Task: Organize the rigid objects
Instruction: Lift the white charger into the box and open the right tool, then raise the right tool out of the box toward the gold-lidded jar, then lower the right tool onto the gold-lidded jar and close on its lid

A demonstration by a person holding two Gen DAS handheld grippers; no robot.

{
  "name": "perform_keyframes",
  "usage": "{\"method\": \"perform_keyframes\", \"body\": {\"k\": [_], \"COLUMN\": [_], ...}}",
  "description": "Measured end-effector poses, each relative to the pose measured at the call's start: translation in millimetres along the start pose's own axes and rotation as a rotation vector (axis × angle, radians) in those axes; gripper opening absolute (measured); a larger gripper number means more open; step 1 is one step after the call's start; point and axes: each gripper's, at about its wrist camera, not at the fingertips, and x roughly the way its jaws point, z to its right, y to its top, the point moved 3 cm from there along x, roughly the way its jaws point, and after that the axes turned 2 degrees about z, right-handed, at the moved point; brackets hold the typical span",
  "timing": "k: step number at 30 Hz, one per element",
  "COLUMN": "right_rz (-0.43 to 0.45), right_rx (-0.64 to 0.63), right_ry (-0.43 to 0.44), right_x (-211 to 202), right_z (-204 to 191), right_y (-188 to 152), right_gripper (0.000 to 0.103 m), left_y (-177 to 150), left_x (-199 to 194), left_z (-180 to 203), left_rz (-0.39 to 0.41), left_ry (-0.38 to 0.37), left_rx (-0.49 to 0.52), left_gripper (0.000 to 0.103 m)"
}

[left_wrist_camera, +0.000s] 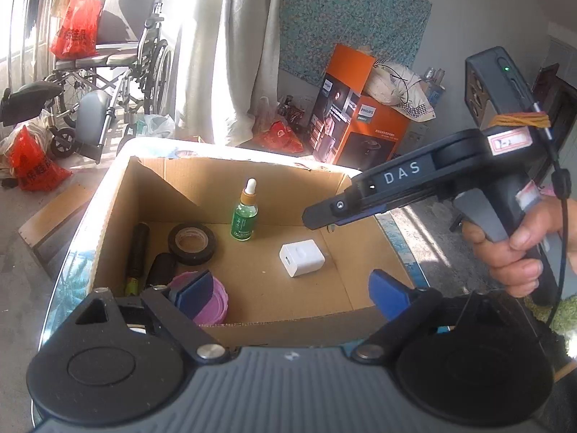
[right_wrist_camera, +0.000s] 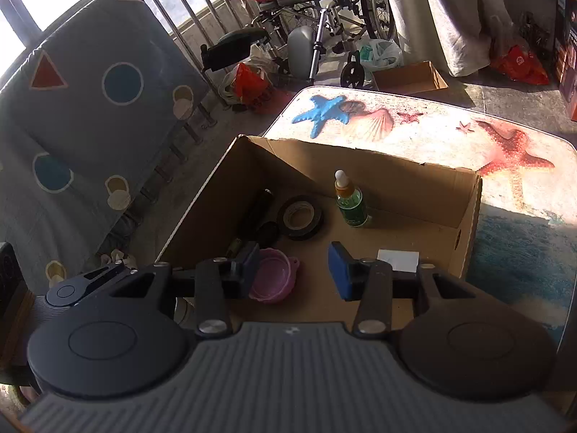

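An open cardboard box [left_wrist_camera: 364,263] [right_wrist_camera: 414,184] stands on a table. Inside it are a green dropper bottle [left_wrist_camera: 244,216] [right_wrist_camera: 350,204] standing upright, a black tape roll [left_wrist_camera: 192,244] [right_wrist_camera: 300,217], a white charger cube [left_wrist_camera: 302,258] [right_wrist_camera: 398,260], a pink round dish [left_wrist_camera: 216,297] [right_wrist_camera: 274,278] and dark cylinders [left_wrist_camera: 139,249] [right_wrist_camera: 260,205] along the left wall. My left gripper [left_wrist_camera: 292,292] is open and empty over the box's near edge. My right gripper [right_wrist_camera: 295,272] is open and empty above the box; it also shows in the left wrist view [left_wrist_camera: 324,213], reaching in from the right.
The table top [right_wrist_camera: 432,133] has a starfish and shell print. A wheelchair [left_wrist_camera: 119,72], red bags [left_wrist_camera: 32,162], an orange Philips carton [left_wrist_camera: 357,126] and a curtain [left_wrist_camera: 230,54] stand beyond. A patterned sheet [right_wrist_camera: 90,108] hangs left over a railing.
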Motion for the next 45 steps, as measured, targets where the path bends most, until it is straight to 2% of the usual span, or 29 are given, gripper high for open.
{"method": "perform_keyframes", "body": {"k": [5, 10, 15, 21, 26, 30, 33, 37, 41, 45], "right_rz": [-0.17, -0.306, -0.349, -0.267, -0.156, -0.062, 0.024, 0.102, 0.118, 0.125], "right_rx": [0.066, 0.097, 0.141, 0.213, 0.262, 0.26, 0.23, 0.189, 0.166, 0.158], "right_ry": [-0.092, -0.2, -0.28, -0.317, -0.292, -0.229, -0.153, -0.042, 0.026, 0.058], "right_x": [61.0, 106.5, 134.0, 143.5, 127.5, 91.2, 46.6, -21.5, -49.0, -38.9], "right_z": [10.0, 22.8, 37.7, 56.8, 62.4, 46.9, 27.1, -9.1, -40.5, -58.3], "right_y": [-17.4, -23.9, -18.4, 4.9, 14.4, 6.4, -9.6, -51.4, -100.3, -145.7], "right_gripper": [0.039, 0.038, 0.038, 0.038, 0.039, 0.039, 0.04, 0.042, 0.042, 0.042], "left_y": [-44.8, -81.5, -93.5, -99.5, -104.4, -108.9, -112.0, -114.5, -114.5, -118.7], "left_x": [-29.4, -30.8, -25.0, -22.3, -20.7, -21.5, -20.0, -19.4, -18.3, -8.5], "left_z": [-12.8, -27.9, -44.2, -52.8, -53.9, -50.2, -48.9, -46.0, -39.9, -31.7], "left_rz": [0.011, -0.029, -0.04, -0.045, -0.052, -0.05, -0.053, -0.057, -0.052, -0.063], "left_ry": [0.015, 0.022, 0.022, 0.021, 0.014, 0.008, 0.002, -0.017, -0.032, -0.007], "left_rx": [0.062, 0.109, 0.093, 0.079, 0.064, 0.067, 0.065, 0.069, 0.093, 0.139], "left_gripper": [0.094, 0.094, 0.094, 0.094, 0.094, 0.094, 0.094, 0.094, 0.094, 0.094]}}
